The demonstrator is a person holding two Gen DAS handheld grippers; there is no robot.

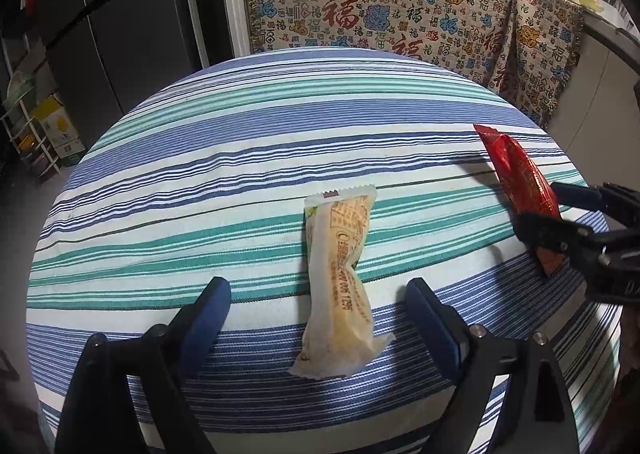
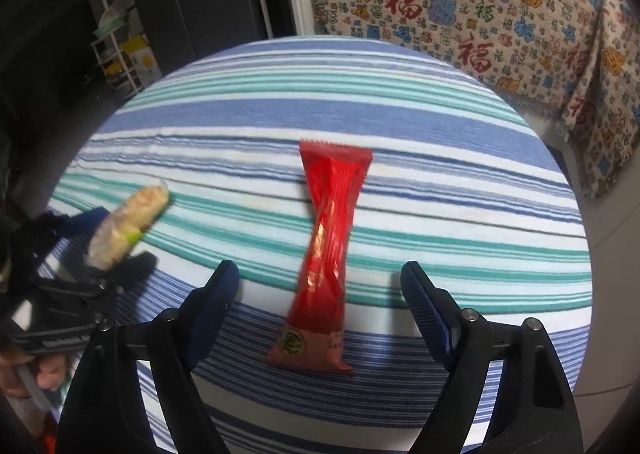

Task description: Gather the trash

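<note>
A beige snack wrapper (image 1: 340, 286) lies on the striped tablecloth (image 1: 160, 213), lengthwise between the wide-apart fingers of my left gripper (image 1: 316, 290); neither pad touches it. A red snack wrapper (image 2: 328, 254), slightly blurred, lies the same way between the spread fingers of my right gripper (image 2: 320, 274), clear of both pads. From the left wrist, the red wrapper (image 1: 520, 177) and right gripper (image 1: 556, 213) sit at the table's right edge. From the right wrist, the beige wrapper (image 2: 132, 221) and left gripper (image 2: 112, 242) sit at the left.
The round table is covered by the blue, green and white striped cloth (image 2: 440, 133). Behind it hangs a patterned cloth (image 1: 380, 1) over furniture. A dark refrigerator (image 1: 120, 33) and a white rack with boxes (image 1: 44, 129) stand at the left. A hand (image 2: 48, 370) holds the left gripper.
</note>
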